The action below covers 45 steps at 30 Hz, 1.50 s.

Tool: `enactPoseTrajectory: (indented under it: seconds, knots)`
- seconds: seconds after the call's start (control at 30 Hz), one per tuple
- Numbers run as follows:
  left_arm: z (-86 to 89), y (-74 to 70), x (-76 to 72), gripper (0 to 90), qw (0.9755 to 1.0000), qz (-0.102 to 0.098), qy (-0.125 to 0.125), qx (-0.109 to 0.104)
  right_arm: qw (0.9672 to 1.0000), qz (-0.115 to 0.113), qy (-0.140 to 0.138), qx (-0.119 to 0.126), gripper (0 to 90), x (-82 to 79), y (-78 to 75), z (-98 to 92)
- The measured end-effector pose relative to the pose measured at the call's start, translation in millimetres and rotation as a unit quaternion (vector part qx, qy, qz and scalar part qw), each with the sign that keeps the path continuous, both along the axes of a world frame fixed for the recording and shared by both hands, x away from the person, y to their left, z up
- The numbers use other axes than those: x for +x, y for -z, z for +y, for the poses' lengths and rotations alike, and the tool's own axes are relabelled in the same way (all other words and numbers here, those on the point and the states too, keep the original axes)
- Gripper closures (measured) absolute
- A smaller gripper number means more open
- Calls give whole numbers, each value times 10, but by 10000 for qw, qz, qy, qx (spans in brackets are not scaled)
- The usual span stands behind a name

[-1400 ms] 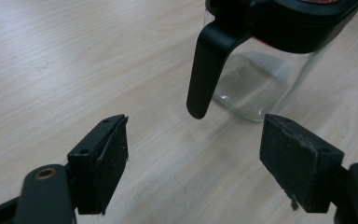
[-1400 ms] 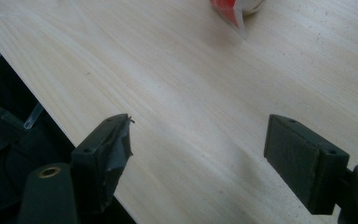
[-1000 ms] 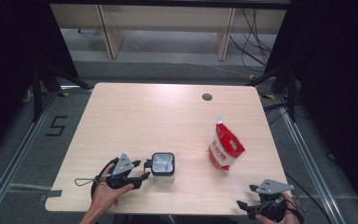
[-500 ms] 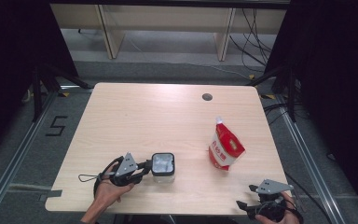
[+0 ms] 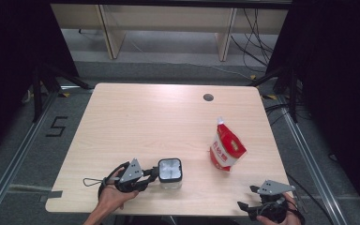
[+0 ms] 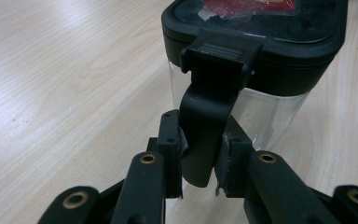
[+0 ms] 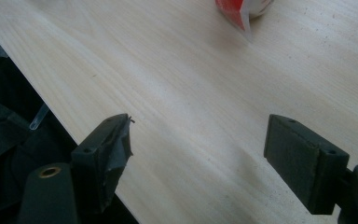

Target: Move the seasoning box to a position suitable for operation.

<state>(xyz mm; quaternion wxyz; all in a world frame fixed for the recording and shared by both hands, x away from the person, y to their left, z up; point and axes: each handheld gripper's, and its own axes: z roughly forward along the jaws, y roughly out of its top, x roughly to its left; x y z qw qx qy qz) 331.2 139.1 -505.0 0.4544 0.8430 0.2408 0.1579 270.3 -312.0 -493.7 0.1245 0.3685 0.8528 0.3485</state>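
**Latch gripped, lid still closed**

Table [image 5: 168,122]: your container [image 5: 170,171] stands near 6 o'clock, red pouch [image 5: 227,150] at 4. Left gripper [image 6: 200,163] has just closed, pinching the lid latch [image 6: 209,116]; unclipping remains. Right gripper [image 7: 198,154] idles, jaws wide, empty.

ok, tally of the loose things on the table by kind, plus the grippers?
Clear containers with a black latch lid: 1
Red and white spout pouches: 1
Handheld grippers: 2, the left gripper shut on the container's lid latch, the right gripper open over bare table
Total: 4
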Motion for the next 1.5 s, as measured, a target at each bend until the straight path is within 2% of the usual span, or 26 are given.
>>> enactPoseTrajectory:
  seconds: [0.1, 0.13, 0.33, 0.5, 0.53, 0.57, 0.6, 0.67, 0.73, 0.77, 0.8, 0.9, 1.13, 1.17, 1.23, 1.33, 1.37, 1.4, 1.47, 1.5]
  knots:
    - [-9, -1, -3, 737, 10000, -1, 4, -3, 9999, 96, 114, 32, 237, -22, -4, 15]
    - [-15, -6, 1, 736, 10000, -22, 66, 26, 10000, -12, -8, -35, 237, 2, 4, 1]
    - [-56, -8, -17, 737, 10000, 28, 15, -5, 10000, -70, 8, -38, 238, -4, -6, 3]
    - [-85, -9, -31, 735, 10000, 67, -2, -17, 10000, -19, 41, -20, 238, -8, -9, 8]
    - [-88, -14, -30, 735, 10000, 34, 85, 33, 10000, -52, 49, -14, 239, -9, -5, 6]
    - [-106, -2, -43, 735, 10000, 56, 24, -56, 10000, -52, 49, -14, 239, -9, -5, 6]
    - [-119, -10, -36, 735, 9999, 18, 116, -4, 10000, -3, 93, 28, 238, -19, -8, 8]
    - [-141, -9, -50, 735, 9999, 36, 98, -20, 9999, 55, 103, 35, 238, -23, -11, 11]
    - [-152, -14, -57, 735, 9999, 93, 66, 2, 10000, -23, 8, -4, 239, -6, -7, 1]
    - [-159, -19, -57, 734, 9999, 71, 70, 42, 10000, 9, 26, -17, 238, -15, -11, 4]
    - [-181, -13, -63, 734, 9999, 89, 105, -60, 10000, -34, 17, -3, 239, -38, -5, 11]
    - [-207, -18, -69, 732, 9998, 134, 132, -47, 10000, -34, -63, -36, 240, -33, -6, 7]
    - [-206, -4, -37, 723, 9993, 206, 248, -165, 9996, -135, -222, -88, 237, -24, -9, 14]
    - [-203, 0, -28, 719, 9993, 202, 251, -163, 9999, -17, -132, -62, 237, -43, -11, 26]
    - [-208, 14, -16, 701, 9992, 181, 263, -225, 9999, 25, -124, -60, 238, -49, -3, 37]
    - [-218, 28, -11, 678, 9997, 186, 129, -118, 9997, -77, -212, -103, 238, -21, 8, 29]
    - [-218, 28, -11, 656, 9997, 186, 129, -118, 9997, -77, -212, -103, 238, -21, 8, 29]
    - [-212, 28, 3, 647, 9998, 163, 113, 33, 9998, -27, -169, -118, 238, -26, 7, 32]
    - [-218, 28, -4, 638, 9998, 157, 83, 70, 9998, -22, -168, -118, 238, -25, 8, 32]
    - [-212, 24, -1, 566, 9997, 180, 96, 124, 9997, -52, -186, -116, 238, -18, 10, 28]
